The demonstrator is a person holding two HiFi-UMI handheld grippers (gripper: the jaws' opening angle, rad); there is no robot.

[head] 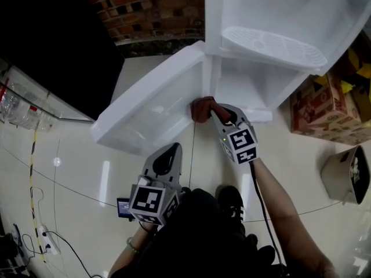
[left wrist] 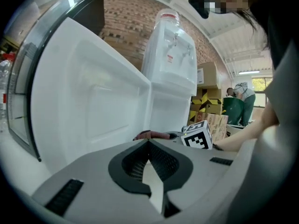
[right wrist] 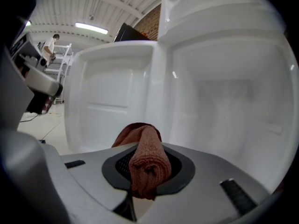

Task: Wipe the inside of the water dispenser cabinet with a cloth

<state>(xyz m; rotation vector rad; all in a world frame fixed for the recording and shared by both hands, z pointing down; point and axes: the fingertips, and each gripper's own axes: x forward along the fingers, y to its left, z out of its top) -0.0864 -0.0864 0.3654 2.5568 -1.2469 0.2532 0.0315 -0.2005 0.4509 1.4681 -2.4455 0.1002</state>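
Right gripper (head: 222, 115): jaws pinched on one rolled reddish-brown cloth (head: 202, 108), which sits at the cabinet (head: 246, 84) opening's lower edge, by the hinge of the one open door (head: 152, 106). Left gripper (head: 168, 152): jaws pressed together, nothing between, held above glossy pale floor (head: 81, 178). Brick wall (head: 148, 7) behind; stacked cardboard boxes (head: 324, 112) beside the one dispenser.

We see the cabinet (head: 243, 84) mouth open ahead of the right tongs (head: 213, 112) and their cloth (head: 201, 109). The open door (head: 145, 109) walls off the left, cardboard boxes (head: 320, 106) crowd the right, and the drip tray (head: 272, 45) overhangs above. Bare floor (head: 75, 155) gives room behind.
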